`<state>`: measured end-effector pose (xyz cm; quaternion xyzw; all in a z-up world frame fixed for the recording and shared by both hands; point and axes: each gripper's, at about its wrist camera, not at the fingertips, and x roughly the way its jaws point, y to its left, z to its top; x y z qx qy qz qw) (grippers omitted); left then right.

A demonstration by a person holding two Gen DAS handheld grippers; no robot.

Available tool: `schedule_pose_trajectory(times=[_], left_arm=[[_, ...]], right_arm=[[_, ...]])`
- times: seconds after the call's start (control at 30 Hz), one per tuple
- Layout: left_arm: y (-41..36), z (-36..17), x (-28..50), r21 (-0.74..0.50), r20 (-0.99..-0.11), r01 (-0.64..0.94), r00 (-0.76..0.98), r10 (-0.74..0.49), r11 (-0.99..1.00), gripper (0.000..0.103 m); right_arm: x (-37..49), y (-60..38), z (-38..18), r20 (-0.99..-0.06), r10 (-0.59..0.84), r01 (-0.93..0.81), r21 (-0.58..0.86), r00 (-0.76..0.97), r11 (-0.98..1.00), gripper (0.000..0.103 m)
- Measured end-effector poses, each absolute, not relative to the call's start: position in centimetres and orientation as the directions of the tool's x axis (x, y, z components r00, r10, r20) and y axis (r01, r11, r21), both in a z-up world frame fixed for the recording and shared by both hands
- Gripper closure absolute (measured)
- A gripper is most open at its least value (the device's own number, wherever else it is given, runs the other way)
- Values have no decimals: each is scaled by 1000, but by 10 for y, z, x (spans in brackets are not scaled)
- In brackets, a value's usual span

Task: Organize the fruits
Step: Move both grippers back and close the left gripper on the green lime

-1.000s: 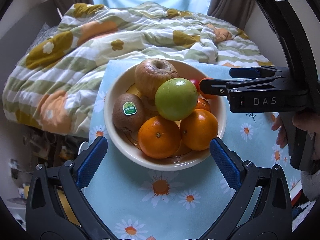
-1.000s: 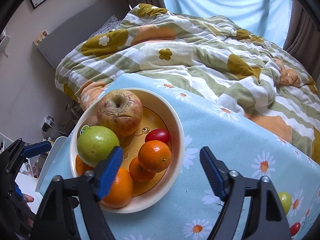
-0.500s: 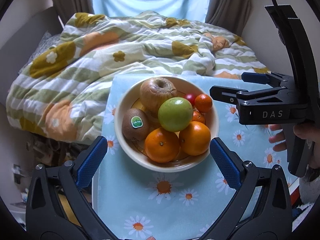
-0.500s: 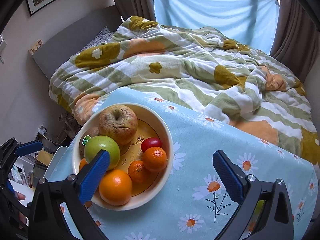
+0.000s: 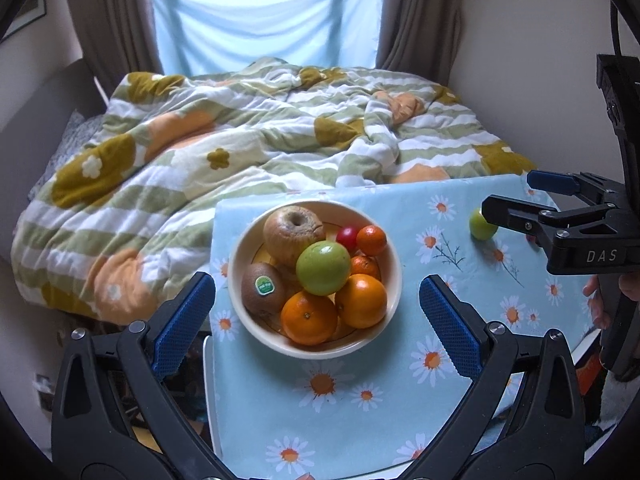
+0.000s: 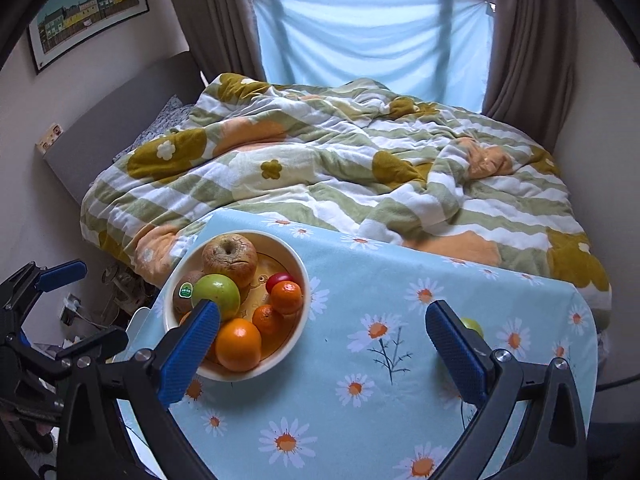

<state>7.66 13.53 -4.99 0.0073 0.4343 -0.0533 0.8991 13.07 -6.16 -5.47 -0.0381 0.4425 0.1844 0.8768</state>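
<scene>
My right claw (image 6: pixel 320 344) has spread wide and both claws have lifted clear of the bowl (image 5: pixel 394 264) — my left claw (image 5: pixel 316 320) gapes empty too. So the last drop looks done. In the bowl: two apples, one kiwi, four oranges, one red fruit. Right of the bowl on the tabletop (image 5: pixel 360 400) — one small green fruit (image 5: pixel 482 224), possibly more hidden.
</scene>
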Motion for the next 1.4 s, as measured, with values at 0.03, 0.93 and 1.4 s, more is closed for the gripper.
schedule_pose_trajectory(times=[0.03, 0.93, 1.4], left_arm=[[131, -47, 78, -25, -777, 123, 622, -97, 992, 0], [-99, -86, 155, -106, -804, 288, 539, -252, 952, 0], [-140, -167, 203, -102, -865, 246, 456, -208, 964, 4]], right_arm=[[128, -69, -52, -788, 281, -336, 101, 547, 937, 0], [123, -302, -93, -820, 156, -159, 80, 551, 984, 0], [149, -323, -161, -863, 198, -231, 98, 464, 968, 5]])
